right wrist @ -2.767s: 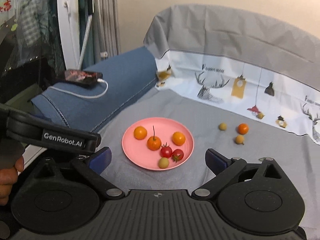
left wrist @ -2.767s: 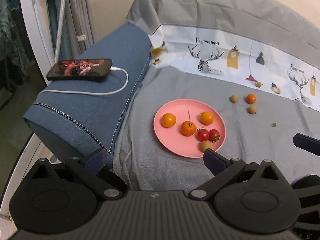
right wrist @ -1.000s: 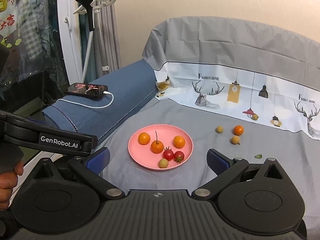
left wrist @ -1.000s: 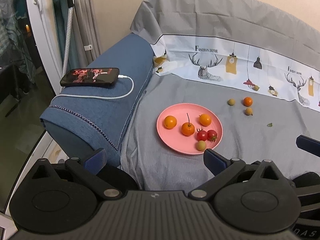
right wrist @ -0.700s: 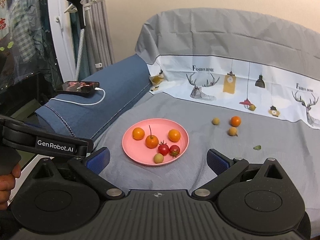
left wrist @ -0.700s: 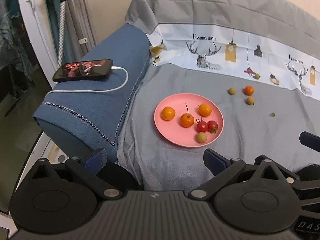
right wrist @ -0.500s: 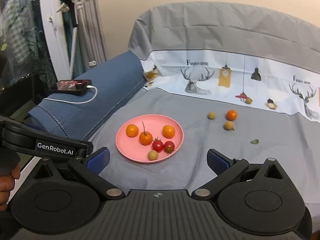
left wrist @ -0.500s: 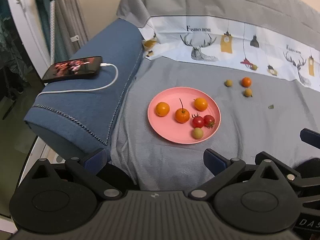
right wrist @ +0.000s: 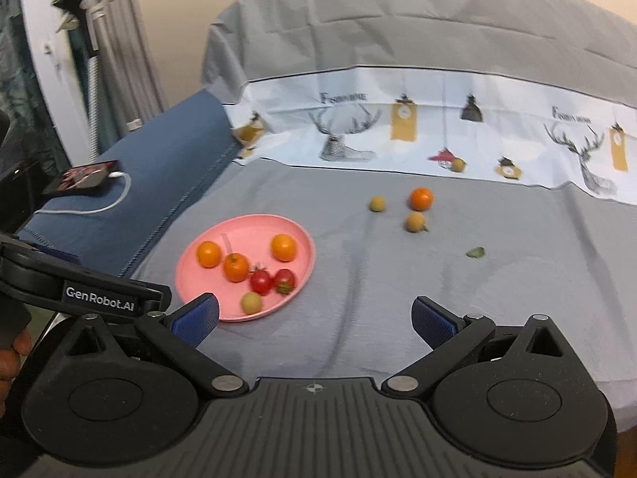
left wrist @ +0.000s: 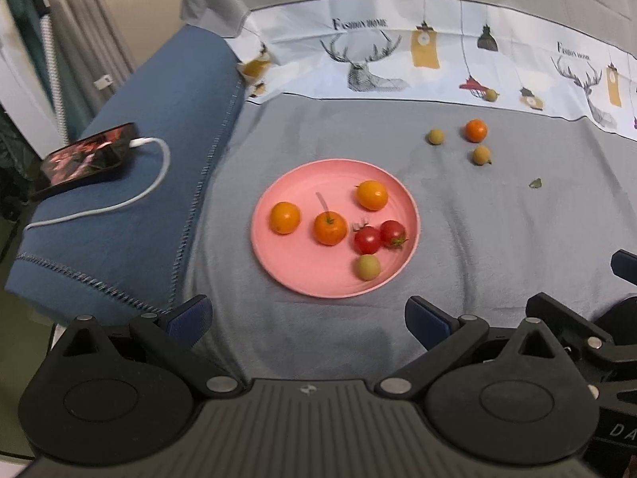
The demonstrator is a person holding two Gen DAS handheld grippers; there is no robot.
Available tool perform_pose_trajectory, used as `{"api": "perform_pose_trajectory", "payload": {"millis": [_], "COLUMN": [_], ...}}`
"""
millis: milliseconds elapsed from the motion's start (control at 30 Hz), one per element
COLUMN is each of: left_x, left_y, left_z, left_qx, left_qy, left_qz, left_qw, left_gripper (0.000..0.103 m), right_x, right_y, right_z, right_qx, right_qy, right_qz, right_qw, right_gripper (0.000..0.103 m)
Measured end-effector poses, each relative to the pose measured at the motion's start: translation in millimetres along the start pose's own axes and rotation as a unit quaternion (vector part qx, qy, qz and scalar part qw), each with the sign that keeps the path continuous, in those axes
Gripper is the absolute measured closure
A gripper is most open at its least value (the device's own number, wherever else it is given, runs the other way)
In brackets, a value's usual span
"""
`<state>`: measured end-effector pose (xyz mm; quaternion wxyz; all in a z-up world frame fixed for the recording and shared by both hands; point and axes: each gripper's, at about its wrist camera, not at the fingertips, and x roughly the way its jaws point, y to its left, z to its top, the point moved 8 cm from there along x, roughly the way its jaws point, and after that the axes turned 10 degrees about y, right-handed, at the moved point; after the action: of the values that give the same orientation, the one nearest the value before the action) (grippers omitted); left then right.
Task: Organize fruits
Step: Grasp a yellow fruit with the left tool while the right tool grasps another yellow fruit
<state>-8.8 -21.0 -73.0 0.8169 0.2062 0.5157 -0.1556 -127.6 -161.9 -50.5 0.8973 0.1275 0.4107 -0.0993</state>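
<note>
A salmon-pink plate [left wrist: 278,263] sits at the frame's centre on a plain grey cover [left wrist: 497,239]. On it lie three orange fruits [left wrist: 284,217], two glossy red tomatoes [left wrist: 367,239] with green calyxes, and one pale yellow-green fruit [left wrist: 368,267]. Toward the upper right, one bright orange fruit [left wrist: 476,130] and two dull yellow ones [left wrist: 436,136] rest on the grey. Across the top runs a white printed band [left wrist: 438,63] with grey deer heads, mustard tags and black lamps. At left, a denim-blue armrest [left wrist: 119,199] carries a black phone [left wrist: 85,157] with a reddish screen and a white cable [left wrist: 155,183]. The gripper pads [right wrist: 195,318] are dark blue on black bodies.
</note>
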Motion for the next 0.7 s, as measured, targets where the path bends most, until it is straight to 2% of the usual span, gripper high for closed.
{"api": "perform_pose_trajectory", "payload": {"millis": [233,400,567,700], "left_x": [17,36,74,112], "left_y": [-37,-68,-95,-110], "left_z": [41,85,132,168], "left_qx": [0.022,0.032,0.024,0.022], "left_qy": [0.005,0.009,0.040,0.060], "left_qz": [-0.014,-0.032,-0.062,-0.062], "left_qw": [0.9996,0.9989,0.9970,0.9960], "left_gripper": [0.000,0.000,0.000,0.000], "right_x": [18,33,58,91], "right_y": [-56,-108,-154,-176], "right_z": [10,25,44,54], "right_qx": [0.041,0.073,0.093,0.094], "right_qy": [0.001,-0.008,-0.016,-0.010], "right_qz": [-0.039,-0.076,-0.103,-0.108], "right_qw": [0.998,0.994,0.990,0.990], "right_gripper": [0.001,0.001,0.001,0.001]}}
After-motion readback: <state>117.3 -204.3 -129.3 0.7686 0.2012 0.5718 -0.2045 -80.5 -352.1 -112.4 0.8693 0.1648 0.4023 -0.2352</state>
